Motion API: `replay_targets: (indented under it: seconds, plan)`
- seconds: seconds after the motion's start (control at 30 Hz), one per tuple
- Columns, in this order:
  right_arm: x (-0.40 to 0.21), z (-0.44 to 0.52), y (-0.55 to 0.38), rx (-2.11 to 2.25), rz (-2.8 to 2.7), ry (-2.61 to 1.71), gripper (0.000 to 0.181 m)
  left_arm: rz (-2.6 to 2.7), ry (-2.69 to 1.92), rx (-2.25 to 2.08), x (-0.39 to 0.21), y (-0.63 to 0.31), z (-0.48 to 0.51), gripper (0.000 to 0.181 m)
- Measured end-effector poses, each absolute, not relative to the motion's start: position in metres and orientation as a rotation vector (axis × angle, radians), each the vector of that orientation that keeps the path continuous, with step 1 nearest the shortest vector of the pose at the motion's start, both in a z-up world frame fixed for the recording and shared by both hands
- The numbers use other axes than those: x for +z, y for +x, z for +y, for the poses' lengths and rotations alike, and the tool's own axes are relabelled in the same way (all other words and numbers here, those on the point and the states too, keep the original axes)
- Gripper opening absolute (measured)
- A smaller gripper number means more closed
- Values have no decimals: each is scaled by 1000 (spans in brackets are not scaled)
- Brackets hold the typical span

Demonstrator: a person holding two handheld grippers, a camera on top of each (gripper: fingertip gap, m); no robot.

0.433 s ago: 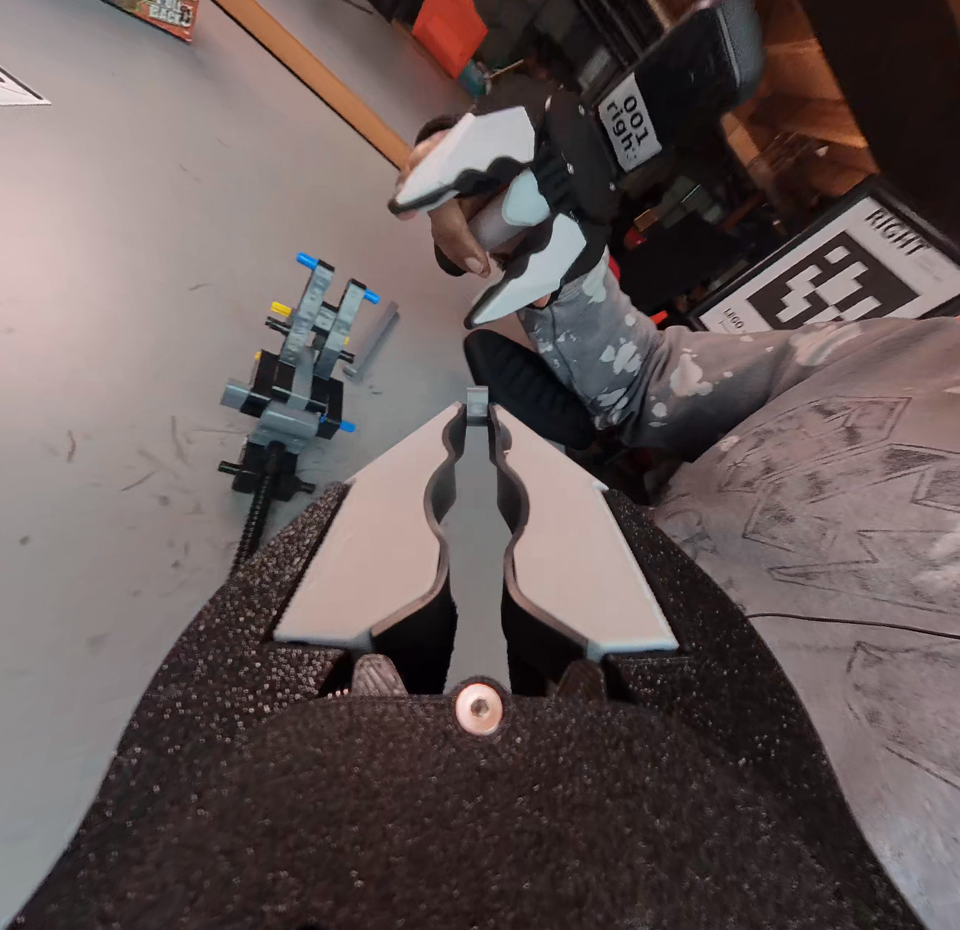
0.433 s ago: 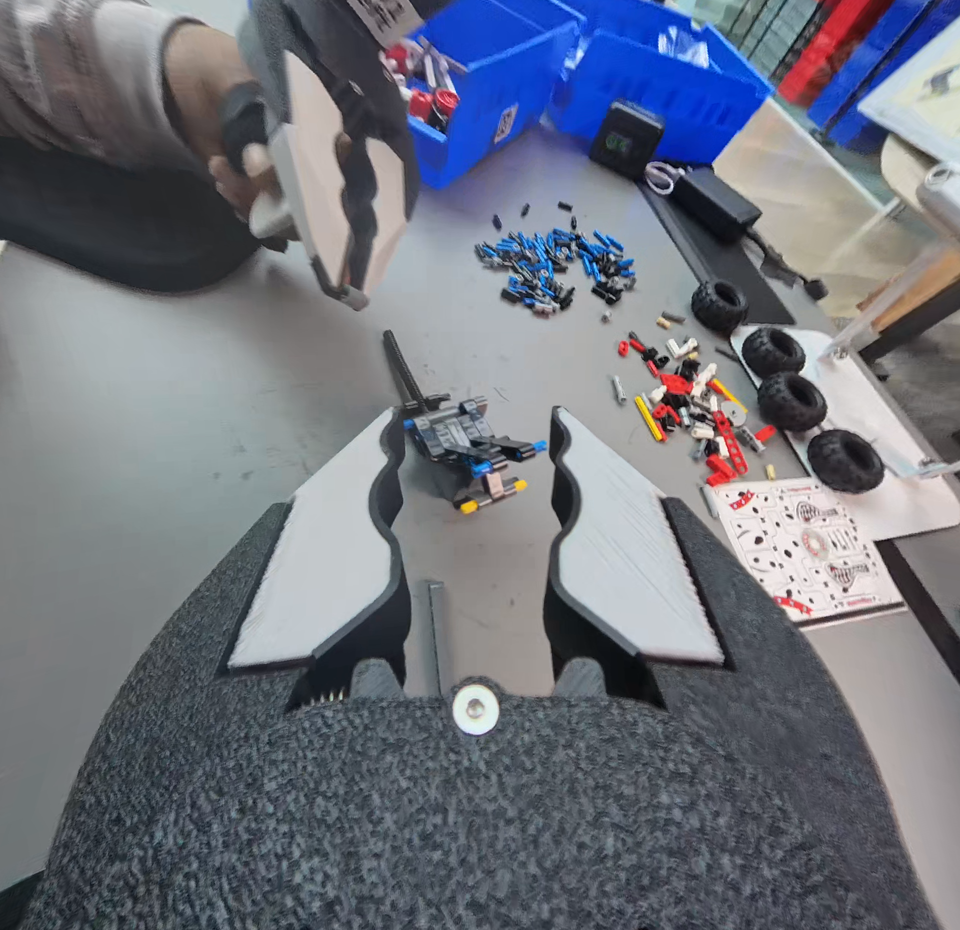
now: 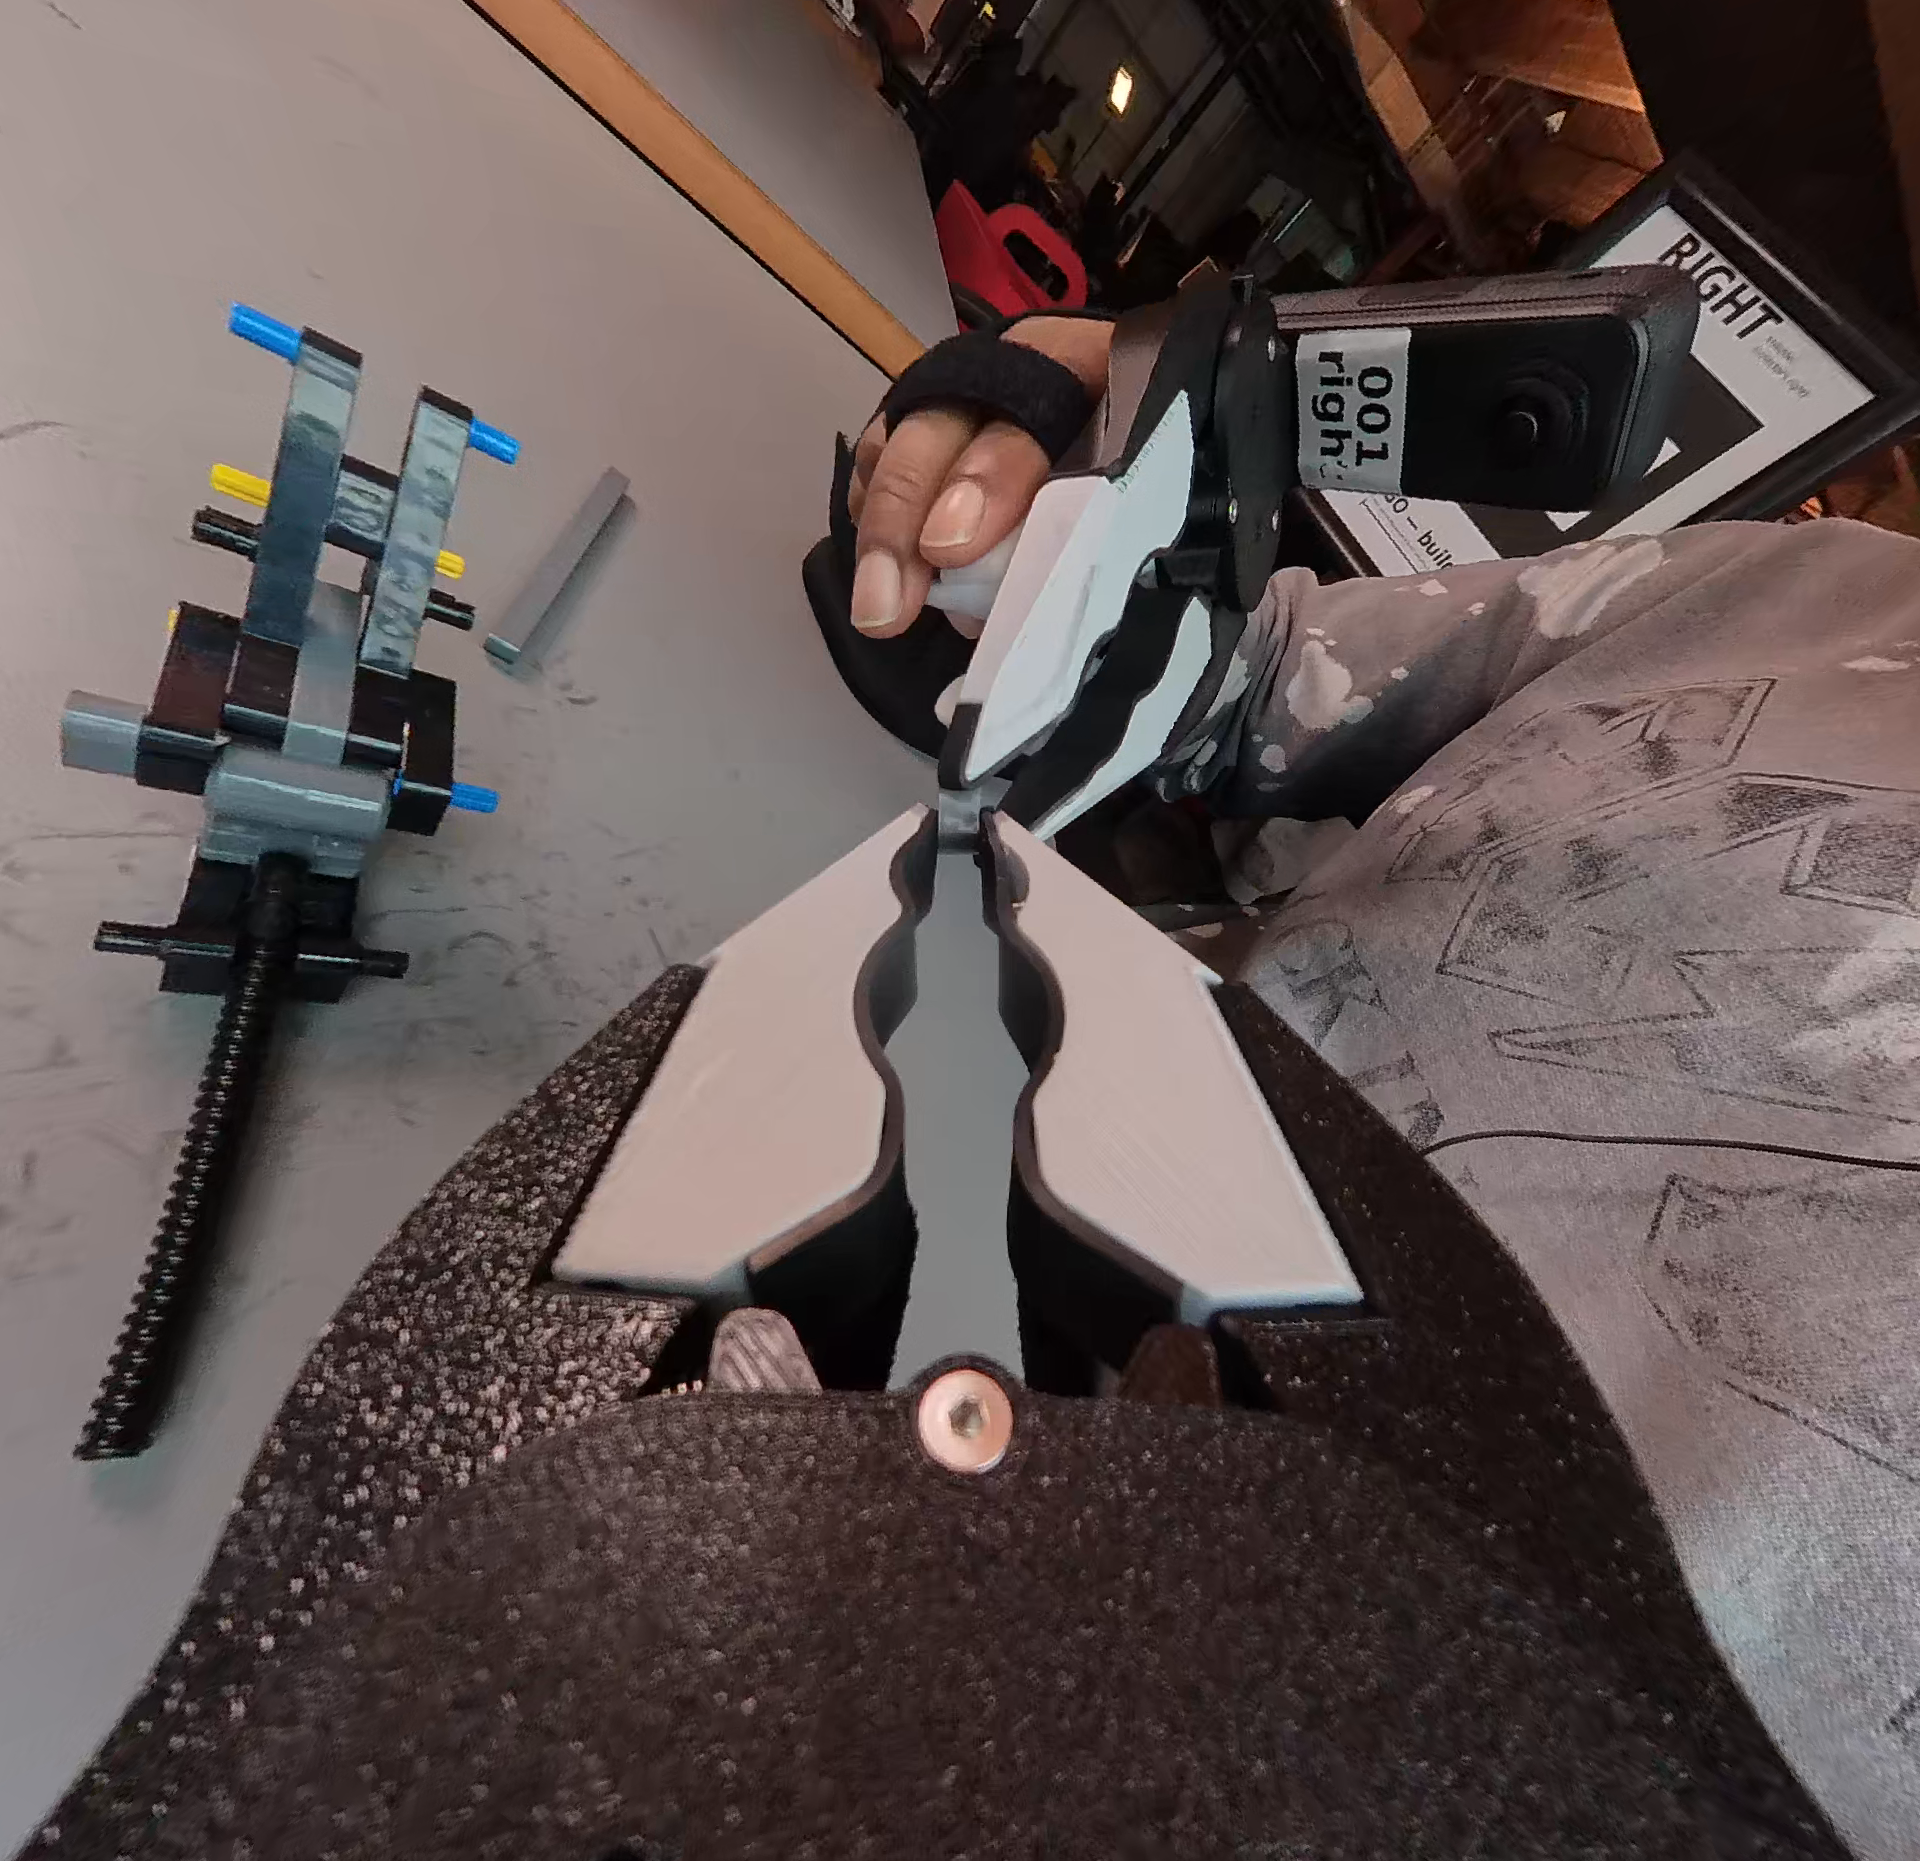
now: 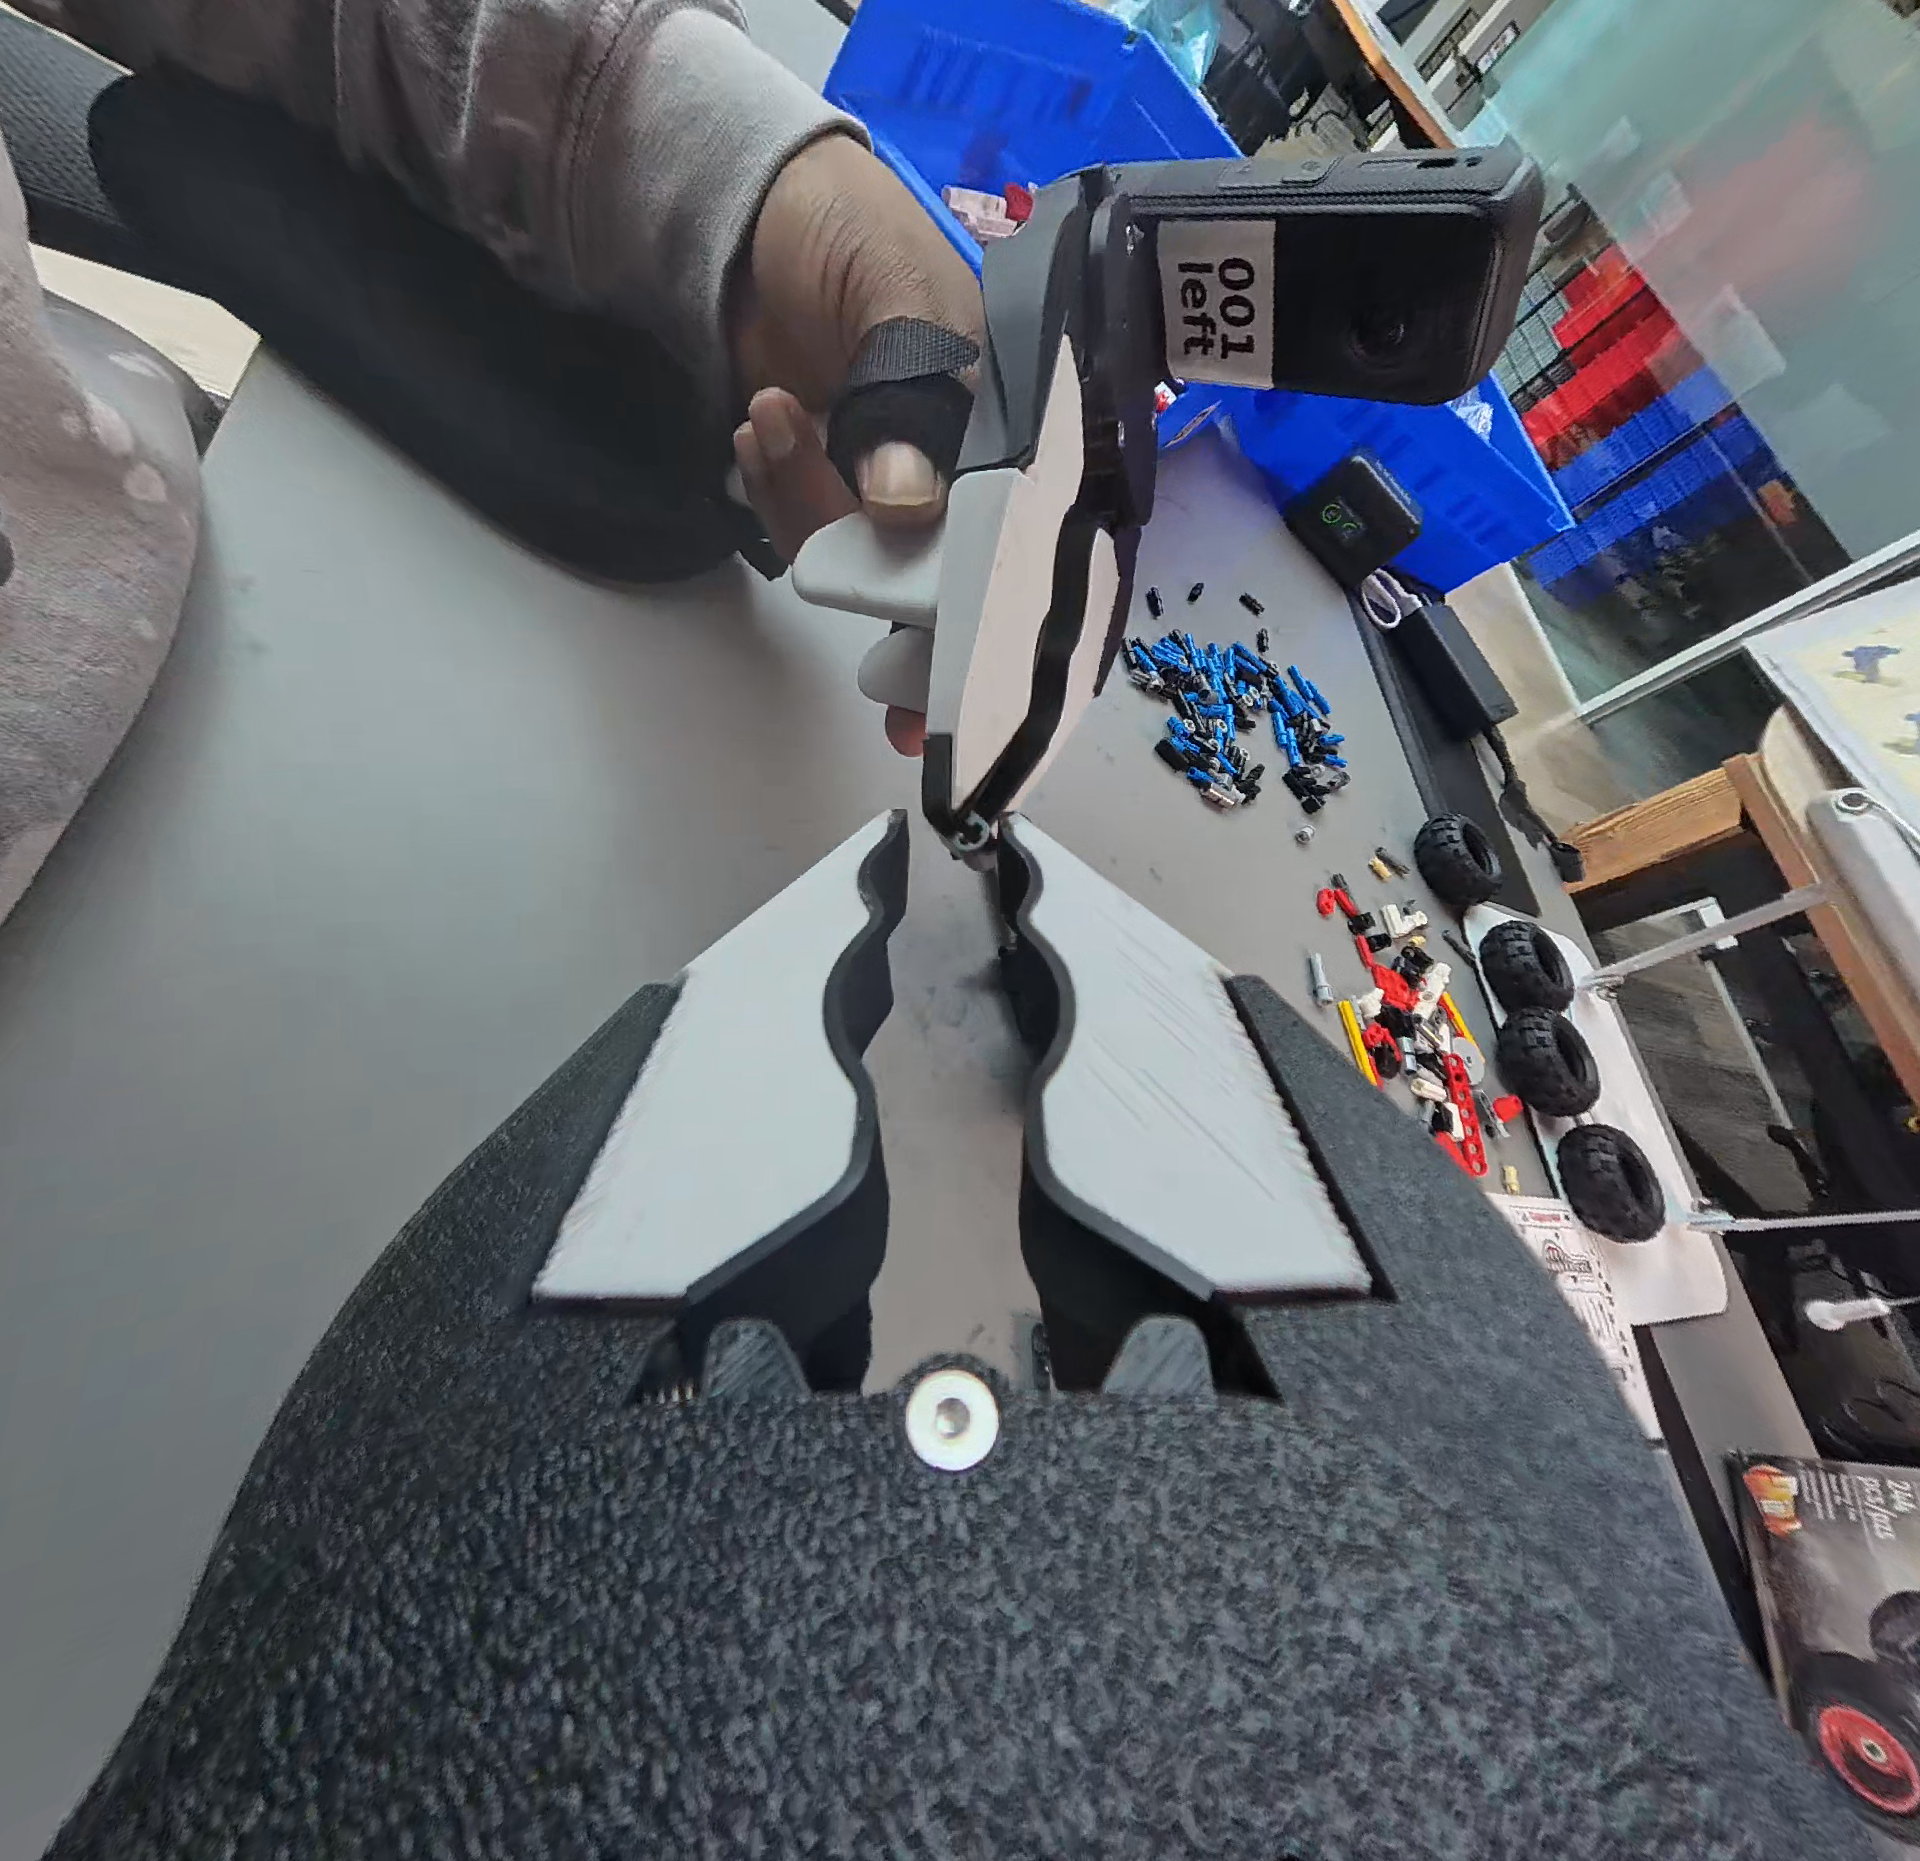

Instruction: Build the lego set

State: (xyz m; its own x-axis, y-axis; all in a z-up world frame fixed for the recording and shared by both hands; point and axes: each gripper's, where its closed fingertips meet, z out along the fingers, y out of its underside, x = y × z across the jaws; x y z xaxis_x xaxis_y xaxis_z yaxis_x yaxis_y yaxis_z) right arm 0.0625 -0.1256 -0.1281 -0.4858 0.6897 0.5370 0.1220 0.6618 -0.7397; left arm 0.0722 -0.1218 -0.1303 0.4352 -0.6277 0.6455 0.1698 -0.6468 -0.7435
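Observation:
My left gripper [image 3: 961,837] is shut on a small grey lego piece [image 3: 960,819], held above the grey table; it also shows in the right wrist view [image 4: 971,832]. My right gripper [image 4: 954,837] has its jaws narrowly apart around that piece, with a gap showing on the left side. In the left wrist view the right gripper [image 3: 997,788] comes in from the upper right and meets the left one tip to tip. The partly built lego assembly [image 3: 291,668], black and grey with blue and yellow pins and a long black threaded axle, lies on the table to the left.
A loose grey beam [image 3: 561,575] lies beside the assembly. Right of the grippers are a pile of blue and black pins [image 4: 1236,710], red and white parts [image 4: 1403,1022], several black tyres [image 4: 1527,970], a sticker sheet [image 4: 1569,1281] and blue bins [image 4: 997,86]. Both grippers' tips are close together, under 4 cm apart.
The right gripper has moved up to the left gripper's tips and its jaws have narrowed around the grey piece. The assembly no longer shows between the right fingers.

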Motion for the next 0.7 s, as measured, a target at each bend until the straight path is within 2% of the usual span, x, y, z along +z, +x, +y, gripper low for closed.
replay_targets:
  seconds: [0.03,0.2,0.37,0.7]
  plan:
    - [-127,-126,62,817,-1980,-637,13,389,-1904,-1290,-130,73,-122,7]
    - [-121,-127,62,839,-1993,-606,10,378,-1852,-1307,-124,72,-122,7]
    - [-103,-109,54,757,-1896,-688,23,204,-1745,-1309,-110,54,-111,7]
    - [-86,-107,33,702,-1373,-1050,20,-103,-1489,-1449,-83,32,-104,6]
